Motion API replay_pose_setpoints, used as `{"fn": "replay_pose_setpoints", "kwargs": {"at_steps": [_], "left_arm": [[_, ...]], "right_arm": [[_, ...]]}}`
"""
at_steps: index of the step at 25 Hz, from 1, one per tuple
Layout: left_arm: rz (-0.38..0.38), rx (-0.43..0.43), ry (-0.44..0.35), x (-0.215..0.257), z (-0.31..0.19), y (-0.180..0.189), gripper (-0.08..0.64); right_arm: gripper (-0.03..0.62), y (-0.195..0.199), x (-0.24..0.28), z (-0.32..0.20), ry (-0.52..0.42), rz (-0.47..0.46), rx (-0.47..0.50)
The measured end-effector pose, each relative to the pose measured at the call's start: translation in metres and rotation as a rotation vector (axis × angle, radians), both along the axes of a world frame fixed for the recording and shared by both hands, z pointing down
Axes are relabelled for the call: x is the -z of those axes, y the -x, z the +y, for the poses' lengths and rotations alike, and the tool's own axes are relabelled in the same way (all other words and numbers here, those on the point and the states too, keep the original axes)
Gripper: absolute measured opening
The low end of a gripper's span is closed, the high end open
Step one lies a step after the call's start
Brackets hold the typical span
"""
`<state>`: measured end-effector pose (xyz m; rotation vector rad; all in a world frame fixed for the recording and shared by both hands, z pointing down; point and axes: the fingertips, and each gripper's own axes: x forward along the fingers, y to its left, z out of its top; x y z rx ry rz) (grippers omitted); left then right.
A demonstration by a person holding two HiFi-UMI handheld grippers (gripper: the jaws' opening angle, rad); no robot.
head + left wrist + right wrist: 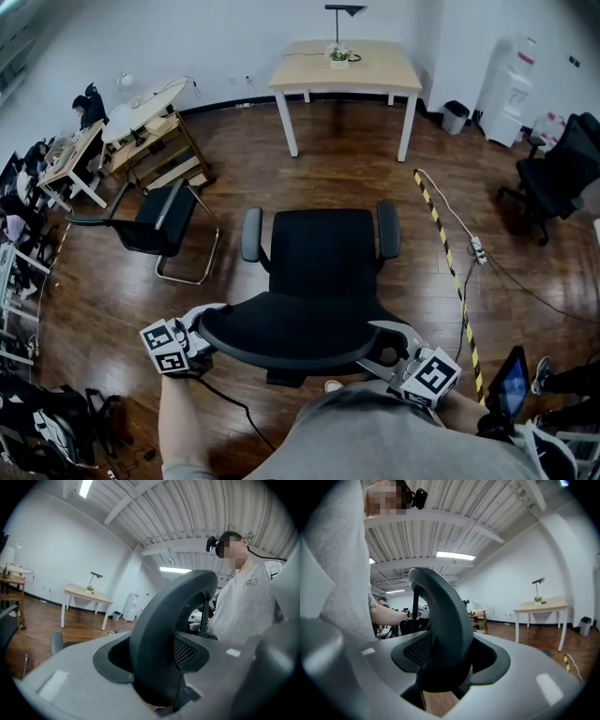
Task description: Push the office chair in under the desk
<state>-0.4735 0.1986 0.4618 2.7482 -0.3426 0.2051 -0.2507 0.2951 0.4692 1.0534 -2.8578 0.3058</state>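
A black office chair (319, 253) stands on the wood floor in the middle of the head view, its seat facing the pale wooden desk (347, 66) at the far wall. Its curved backrest (291, 328) is nearest me. My left gripper (208, 339) is shut on the backrest rim's left end, and my right gripper (389, 352) is shut on its right end. In the left gripper view the dark rim (159, 634) fills the gap between the grey jaws. The right gripper view shows the same rim (445, 625) seated between its jaws, with the desk (543, 606) far off.
A black sled-frame chair (155, 225) stands to the left. A yellow-black floor strip (450, 272) and a power strip (478, 250) run on the right. Another office chair (558, 173), a water dispenser (514, 89) and a bin (455, 116) sit far right. Wooden tables (155, 141) line the left.
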Motion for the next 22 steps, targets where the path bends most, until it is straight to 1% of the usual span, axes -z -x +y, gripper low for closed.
{"fn": "replay_pose_setpoints", "kwargs": {"at_steps": [4, 11, 16, 22], "left_arm": [[0.002, -0.003, -0.010, 0.002, -0.004, 0.002, 0.221], [-0.003, -0.007, -0.002, 0.003, -0.020, -0.001, 0.221], [-0.003, -0.005, -0.001, 0.001, -0.037, -0.006, 0.221], [0.003, -0.012, -0.001, 0.002, -0.067, -0.019, 0.219]], "right_arm": [[0.252, 0.006, 0.003, 0.000, 0.007, -0.002, -0.003], [0.252, 0.003, 0.002, -0.016, 0.036, -0.005, -0.022], [0.249, -0.002, 0.001, -0.033, 0.050, -0.028, -0.026], [0.247, -0.014, 0.001, -0.061, 0.043, -0.022, -0.022]]}}
